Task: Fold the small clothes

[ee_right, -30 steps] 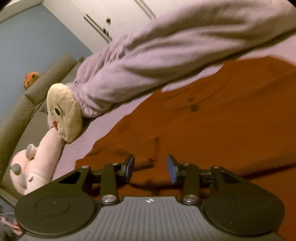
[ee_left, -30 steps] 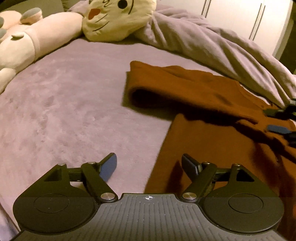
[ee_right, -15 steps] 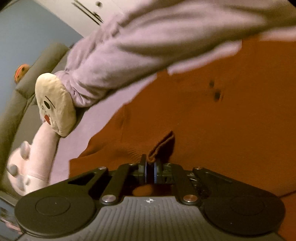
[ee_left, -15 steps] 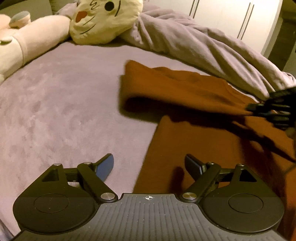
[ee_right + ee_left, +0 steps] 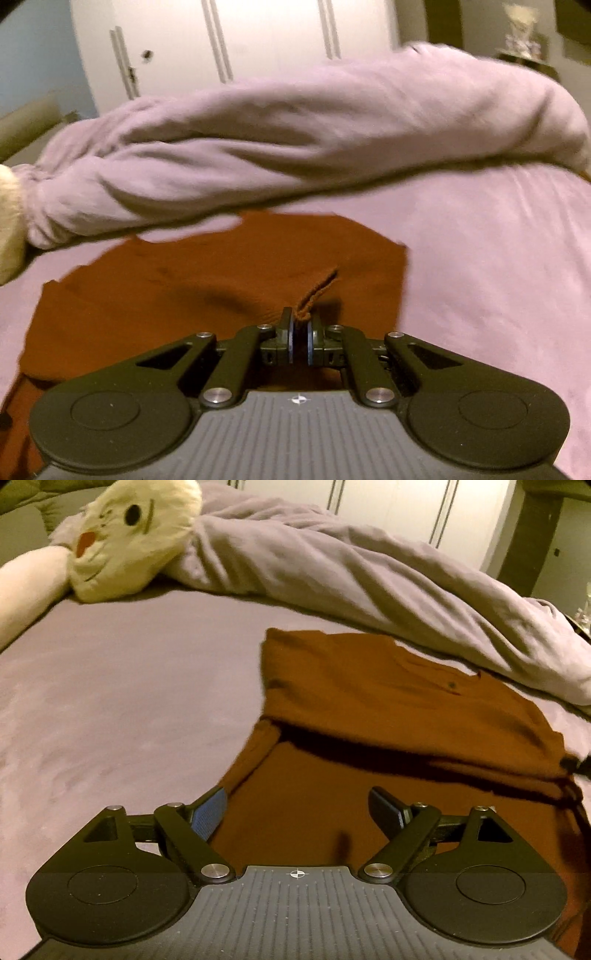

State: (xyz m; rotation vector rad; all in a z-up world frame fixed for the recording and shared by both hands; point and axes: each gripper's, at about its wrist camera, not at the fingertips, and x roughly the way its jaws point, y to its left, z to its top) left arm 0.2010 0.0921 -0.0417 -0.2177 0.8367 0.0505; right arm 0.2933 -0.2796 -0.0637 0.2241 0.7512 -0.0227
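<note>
A rust-brown knitted garment [image 5: 369, 709] lies on the lilac bed cover [image 5: 129, 701], its upper part folded over the rest. My left gripper [image 5: 299, 808] stands open just above the garment's near left edge, with cloth below its fingers but none pinched. In the right wrist view the same garment [image 5: 184, 291] spreads out ahead. My right gripper [image 5: 300, 325] is shut on a ribbed edge of the cloth, which it pulls up into a small ridge. At the far right edge of the left wrist view, dark parts of the right gripper [image 5: 574, 766] show.
A bunched lilac blanket [image 5: 351, 572] runs across the back of the bed, right behind the garment. A cream plush toy [image 5: 129, 535] lies at the back left. White wardrobe doors [image 5: 258, 40] stand beyond the bed. Bare bed cover stretches to the left and right of the garment.
My right gripper closed on the garment's ribbed edge and carried it sideways, swinging its view toward the blanket. My left gripper shifted right, over the garment's near edge, and stayed open.
</note>
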